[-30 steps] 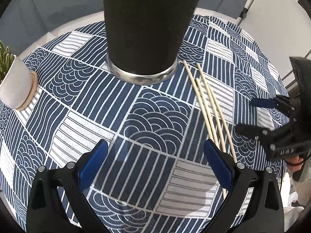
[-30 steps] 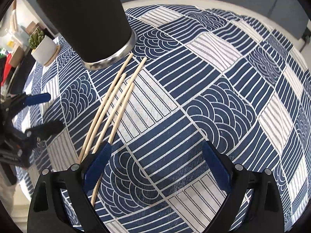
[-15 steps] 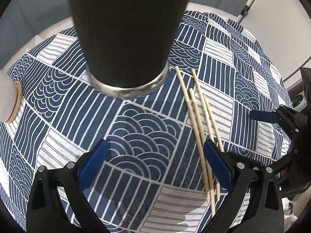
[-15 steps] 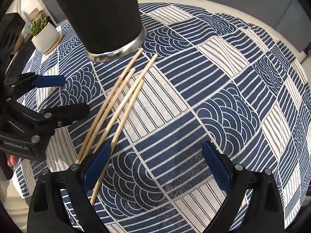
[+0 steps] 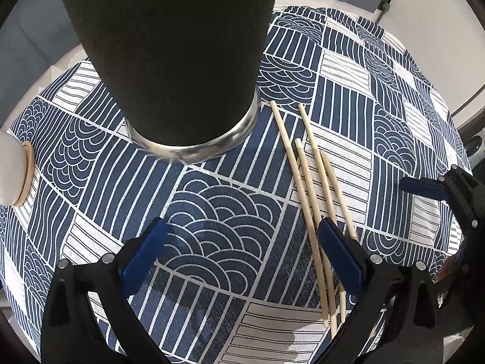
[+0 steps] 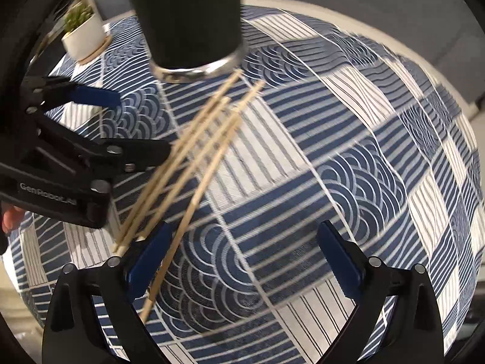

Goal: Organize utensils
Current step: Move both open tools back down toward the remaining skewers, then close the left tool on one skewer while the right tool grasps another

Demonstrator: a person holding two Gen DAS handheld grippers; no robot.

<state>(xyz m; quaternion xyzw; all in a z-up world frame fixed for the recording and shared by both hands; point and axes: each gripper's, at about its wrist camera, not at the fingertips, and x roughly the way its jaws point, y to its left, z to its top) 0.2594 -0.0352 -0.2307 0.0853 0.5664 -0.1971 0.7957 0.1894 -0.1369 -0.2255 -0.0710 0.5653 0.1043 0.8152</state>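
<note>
I have the left hand-held gripper spread wide and empty, low over the table facing the tall dark cup, likely to steady it. The right hand-held gripper, also wide and empty, has its left finger at the near ends of the chopsticks, which lie loose just right of the cup, so I can pinch them.
</note>
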